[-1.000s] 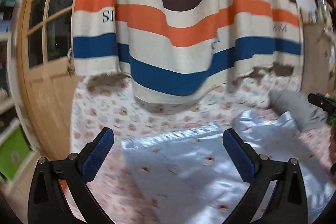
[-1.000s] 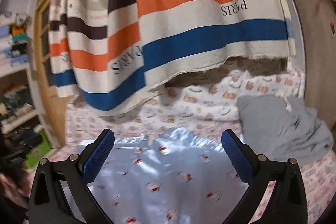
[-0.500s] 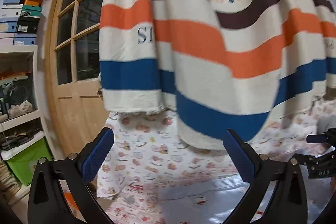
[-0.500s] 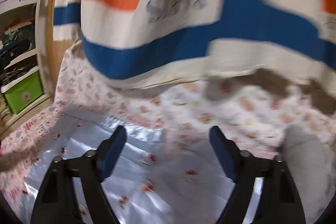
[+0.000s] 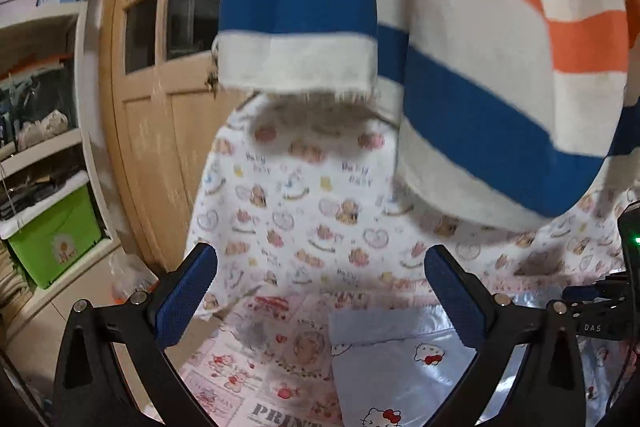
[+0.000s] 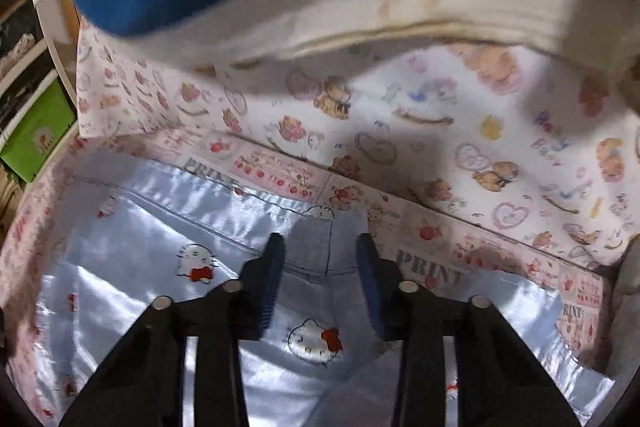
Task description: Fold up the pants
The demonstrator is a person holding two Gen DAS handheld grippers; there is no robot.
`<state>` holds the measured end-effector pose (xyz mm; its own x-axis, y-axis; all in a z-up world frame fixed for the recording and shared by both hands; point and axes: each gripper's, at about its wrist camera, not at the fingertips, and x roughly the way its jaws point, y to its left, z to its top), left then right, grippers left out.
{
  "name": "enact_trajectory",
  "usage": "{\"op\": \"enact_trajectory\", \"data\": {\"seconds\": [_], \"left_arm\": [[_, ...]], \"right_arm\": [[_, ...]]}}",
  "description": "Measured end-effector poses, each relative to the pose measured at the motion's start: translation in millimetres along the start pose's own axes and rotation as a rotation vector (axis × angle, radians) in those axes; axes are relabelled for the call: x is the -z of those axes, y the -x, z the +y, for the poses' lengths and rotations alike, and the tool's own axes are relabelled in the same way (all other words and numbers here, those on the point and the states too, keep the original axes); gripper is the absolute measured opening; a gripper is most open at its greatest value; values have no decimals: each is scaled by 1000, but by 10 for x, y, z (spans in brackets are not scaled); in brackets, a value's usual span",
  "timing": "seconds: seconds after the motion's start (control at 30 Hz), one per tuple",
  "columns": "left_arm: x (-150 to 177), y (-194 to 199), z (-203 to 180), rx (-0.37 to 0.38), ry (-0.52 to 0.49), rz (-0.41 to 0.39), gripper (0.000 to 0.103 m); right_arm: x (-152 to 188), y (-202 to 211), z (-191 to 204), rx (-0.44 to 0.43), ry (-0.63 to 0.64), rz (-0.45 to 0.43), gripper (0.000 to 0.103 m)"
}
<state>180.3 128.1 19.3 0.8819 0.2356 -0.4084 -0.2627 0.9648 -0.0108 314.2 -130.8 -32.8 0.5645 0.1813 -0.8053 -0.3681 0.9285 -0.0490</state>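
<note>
The pants [image 6: 168, 227] are shiny pale blue satin with small cartoon cat prints, lying flat on a pink printed bed sheet [image 6: 432, 227]. In the right wrist view my right gripper [image 6: 320, 259] is low over them, its jaws partly closed with a gap, astride a raised fold at the far hem; the pads are not pressed together. In the left wrist view my left gripper [image 5: 320, 291] is wide open and empty, above the near left corner of the pants [image 5: 392, 367]. The right gripper shows at that view's right edge [image 5: 600, 311].
A striped orange, blue and white blanket [image 5: 480, 67] hangs close above the bed. A white printed cloth [image 5: 304, 211] covers the back wall. A wooden door [image 5: 160, 107], shelves and a green bin [image 5: 56, 239] stand left. A grey garment [image 6: 628, 307] lies at the right.
Both grippers have dropped and moved forward toward the far edge of the pants. The right gripper's jaws have narrowed from wide open around the hem fold. The left stays open.
</note>
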Motion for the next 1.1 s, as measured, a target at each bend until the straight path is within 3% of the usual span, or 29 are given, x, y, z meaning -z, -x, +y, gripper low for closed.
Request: {"op": "enact_trajectory", "data": {"seconds": [0.13,0.17,0.2,0.27,0.33,0.47,0.53,0.6,0.63,0.67,0.77,0.9,1.1], "left_arm": [[86,-166,-20,4,-4,70,103],[108,-222,-4,16,10,98,103],[120,-283,20,35,31,135,103],[164,-411,89,68,85,207,103],[207,-512,124,85,115,258,103],[261,-608,138,80,128,303,103],[270,-610,117,79,120,306,103],[272,-609,93,80,108,302,103],[277,-596,71,80,101,297,103],[278,-599,64,81,93,296,103],[292,-609,30,72,69,297,103],[292,-602,21,68,62,289,103],[301,-612,13,72,62,298,103]], "right_arm": [[27,-81,2,-9,-11,6,33],[40,-61,-7,-5,-8,2,21],[45,-51,-10,14,-3,-16,0],[47,53,-54,6,-17,-79,0],[40,116,-102,0,-22,-88,0],[14,209,-245,-10,-69,-117,0],[-10,176,-333,-32,-102,-64,13],[-3,156,-428,-78,-153,-59,60],[18,162,-460,-97,-176,-88,65],[33,175,-483,-113,-183,-112,63],[27,167,-435,-107,-119,-94,30],[39,97,-344,-145,-90,-72,30],[74,-22,-312,-126,-89,-39,30]]}}
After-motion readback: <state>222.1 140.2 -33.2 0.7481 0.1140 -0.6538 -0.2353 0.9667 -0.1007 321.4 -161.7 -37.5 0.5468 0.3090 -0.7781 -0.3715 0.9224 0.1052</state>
